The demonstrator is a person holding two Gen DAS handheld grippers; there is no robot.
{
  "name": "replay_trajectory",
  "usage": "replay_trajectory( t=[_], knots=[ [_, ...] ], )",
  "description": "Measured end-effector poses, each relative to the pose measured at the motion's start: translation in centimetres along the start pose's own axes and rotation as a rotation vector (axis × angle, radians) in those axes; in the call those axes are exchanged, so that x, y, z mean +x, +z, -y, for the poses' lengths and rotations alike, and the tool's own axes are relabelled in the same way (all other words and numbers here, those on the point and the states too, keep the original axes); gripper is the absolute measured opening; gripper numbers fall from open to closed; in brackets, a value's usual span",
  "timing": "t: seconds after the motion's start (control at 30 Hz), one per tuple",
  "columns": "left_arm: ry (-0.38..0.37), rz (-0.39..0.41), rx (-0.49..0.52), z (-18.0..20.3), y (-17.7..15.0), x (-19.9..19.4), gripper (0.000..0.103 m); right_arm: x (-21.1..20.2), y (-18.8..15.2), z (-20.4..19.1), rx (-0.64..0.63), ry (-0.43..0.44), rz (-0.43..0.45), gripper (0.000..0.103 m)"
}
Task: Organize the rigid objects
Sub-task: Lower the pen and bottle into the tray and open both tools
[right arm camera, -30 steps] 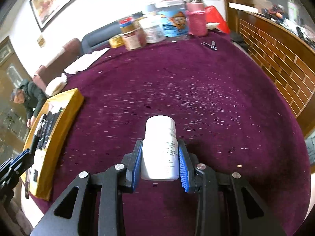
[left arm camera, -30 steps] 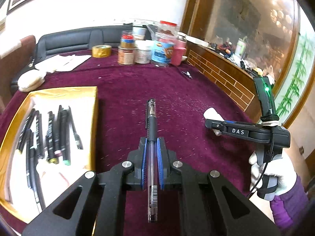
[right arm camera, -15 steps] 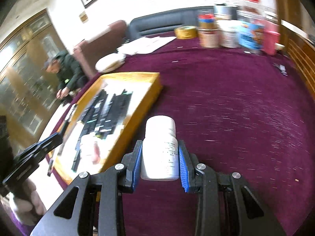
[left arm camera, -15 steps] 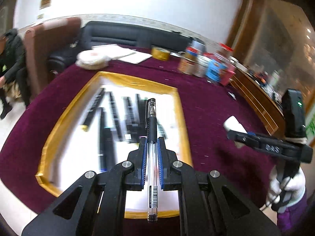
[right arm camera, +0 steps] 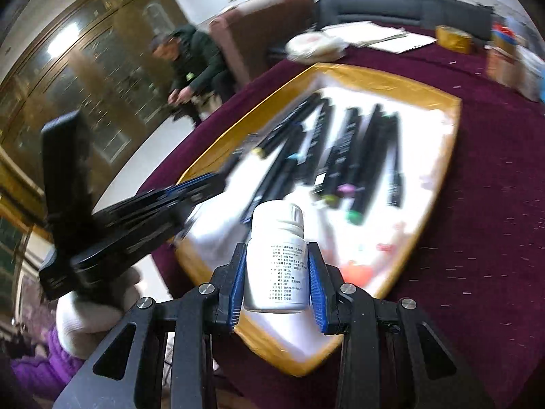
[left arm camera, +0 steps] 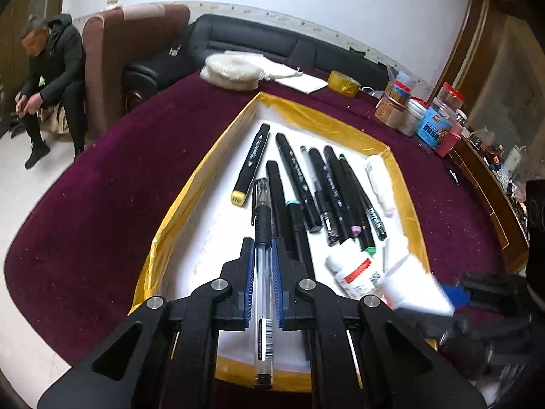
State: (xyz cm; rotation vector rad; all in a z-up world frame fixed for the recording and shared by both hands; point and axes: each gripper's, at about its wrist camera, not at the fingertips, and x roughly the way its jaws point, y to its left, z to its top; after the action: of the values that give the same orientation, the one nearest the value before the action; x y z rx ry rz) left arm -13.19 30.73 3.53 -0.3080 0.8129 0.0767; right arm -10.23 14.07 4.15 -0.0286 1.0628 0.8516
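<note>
My left gripper (left arm camera: pixel 265 248) is shut on a clear gel pen (left arm camera: pixel 264 238) with a black grip, held over the near end of the gold-rimmed tray (left arm camera: pixel 204 167). Several black markers (left arm camera: pixel 320 187) lie side by side in the tray, with a white tube (left arm camera: pixel 354 272) at its near right. My right gripper (right arm camera: pixel 276 255) is shut on a white pill bottle (right arm camera: pixel 277 259), held above the tray's near corner (right arm camera: pixel 299 358). That bottle shows blurred in the left wrist view (left arm camera: pixel 415 289). The left gripper shows in the right wrist view (right arm camera: pixel 190 187), over the tray's left side.
The tray sits on a round table with a maroon cloth (left arm camera: pixel 102 204). Jars and bottles (left arm camera: pixel 419 119), a tape roll (left arm camera: pixel 344 83), papers and a bagged white disc (left arm camera: pixel 231 73) stand at the far side. A man (left arm camera: pixel 51 68) sits beyond the table's left edge.
Both grippers have swung left and moved in over the tray, each still holding its object. The right gripper with the bottle has come close beside the left one.
</note>
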Motion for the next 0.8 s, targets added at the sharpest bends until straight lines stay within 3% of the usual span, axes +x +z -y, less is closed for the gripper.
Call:
replay_trajectory(
  t=[0.13, 0.3, 0.4, 0.47, 0.8],
  knots=[
    [0.014, -0.018, 0.001, -0.2, -0.1, 0.8, 0.008, 2.5, -0.2, -1.4, -0.031, 0.013, -0.051, 0.031],
    [0.038, -0.001, 0.013, 0.0, 0.1, 0.5, 0.009, 4.7, -0.2, -1.3, -0.041, -0.048, -0.085, 0.031],
    [0.069, 0.011, 0.027, 0.2, 0.3, 0.1, 0.024, 5.1, 0.2, -1.2, -0.059, -0.096, -0.075, 0.031],
    [0.093, 0.025, 0.031, 0.4, 0.4, -0.3, 0.048, 5.2, 0.3, -1.3, -0.075, -0.137, -0.066, 0.031],
    [0.137, 0.058, 0.069, 1.6, 0.8, -1.4, 0.060, 3.8, 0.5, -1.6, -0.077, -0.148, -0.027, 0.036]
  ],
)
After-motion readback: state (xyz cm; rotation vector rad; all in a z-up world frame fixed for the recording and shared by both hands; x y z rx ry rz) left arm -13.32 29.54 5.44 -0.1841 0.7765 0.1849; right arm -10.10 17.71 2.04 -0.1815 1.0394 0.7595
